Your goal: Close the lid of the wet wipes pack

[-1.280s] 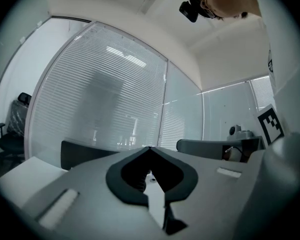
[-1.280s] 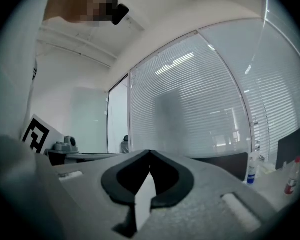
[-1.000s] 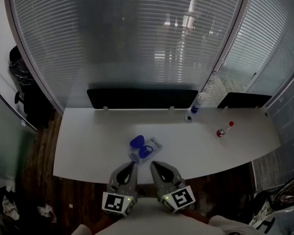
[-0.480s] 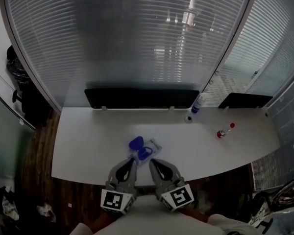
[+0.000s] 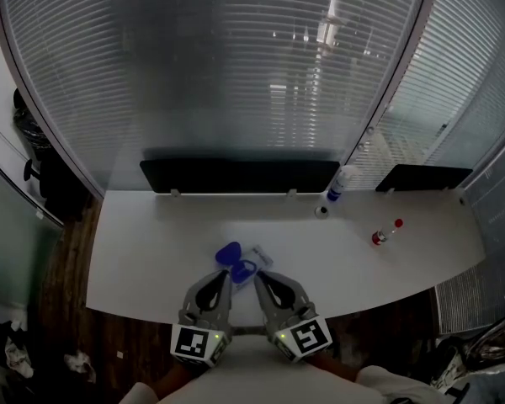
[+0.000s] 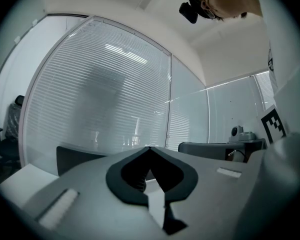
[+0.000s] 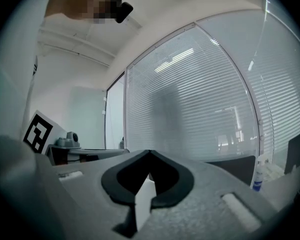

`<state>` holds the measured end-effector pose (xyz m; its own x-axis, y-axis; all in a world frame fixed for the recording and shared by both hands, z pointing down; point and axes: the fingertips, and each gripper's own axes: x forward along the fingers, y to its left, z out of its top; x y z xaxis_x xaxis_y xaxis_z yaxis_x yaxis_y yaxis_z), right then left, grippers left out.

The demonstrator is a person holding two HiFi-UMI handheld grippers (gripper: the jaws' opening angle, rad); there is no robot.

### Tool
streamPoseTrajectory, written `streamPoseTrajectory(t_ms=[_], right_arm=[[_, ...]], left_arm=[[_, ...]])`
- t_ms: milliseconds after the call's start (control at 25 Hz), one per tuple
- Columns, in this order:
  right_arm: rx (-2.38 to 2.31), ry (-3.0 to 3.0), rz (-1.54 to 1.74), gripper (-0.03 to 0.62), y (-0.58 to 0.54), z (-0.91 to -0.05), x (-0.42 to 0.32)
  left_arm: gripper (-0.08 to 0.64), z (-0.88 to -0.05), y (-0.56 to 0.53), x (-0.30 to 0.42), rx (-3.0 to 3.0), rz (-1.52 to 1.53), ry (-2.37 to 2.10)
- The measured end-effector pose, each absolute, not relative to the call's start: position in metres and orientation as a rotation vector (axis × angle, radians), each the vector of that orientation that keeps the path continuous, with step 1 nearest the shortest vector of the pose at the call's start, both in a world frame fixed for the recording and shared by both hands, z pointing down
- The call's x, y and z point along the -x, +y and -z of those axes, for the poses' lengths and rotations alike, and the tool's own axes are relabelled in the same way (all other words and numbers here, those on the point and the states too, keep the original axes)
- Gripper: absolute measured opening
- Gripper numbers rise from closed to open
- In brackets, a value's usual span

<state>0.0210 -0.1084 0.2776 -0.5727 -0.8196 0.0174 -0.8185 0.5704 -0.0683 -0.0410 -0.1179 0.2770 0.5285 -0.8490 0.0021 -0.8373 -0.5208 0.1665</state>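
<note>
The wet wipes pack point(image 5: 254, 256) lies just past both jaw tips, its blue lid point(image 5: 229, 252) open. The left gripper point(image 5: 225, 276) and right gripper point(image 5: 257, 278) have jaws pinched together, holding nothing. A hard poke could slide the pack away.

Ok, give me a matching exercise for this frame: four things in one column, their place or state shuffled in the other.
1. wet wipes pack
2. spray bottle
3. red-capped bottle
4. left hand-held gripper

A. right part of the desk
B. jaws together, nothing between them
C. near desk edge, blue lid open
D. far desk edge

Pairs: 1-C, 2-D, 3-A, 4-B
</note>
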Motion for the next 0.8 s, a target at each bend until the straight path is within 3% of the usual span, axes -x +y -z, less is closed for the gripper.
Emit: streamPoseTrajectory(t_ms=[360, 800], right_arm=[[1.436, 2.817, 0.121, 0.000, -0.116, -0.286, -0.042], [1.320, 2.976, 0.122, 0.000, -0.120, -0.310, -0.021]], left_arm=[[0.002, -0.291, -0.125, 0.020, -2.573, 0.080, -1.449], [0.002, -0.331, -0.130, 0.042, -2.462, -0.022, -1.524]])
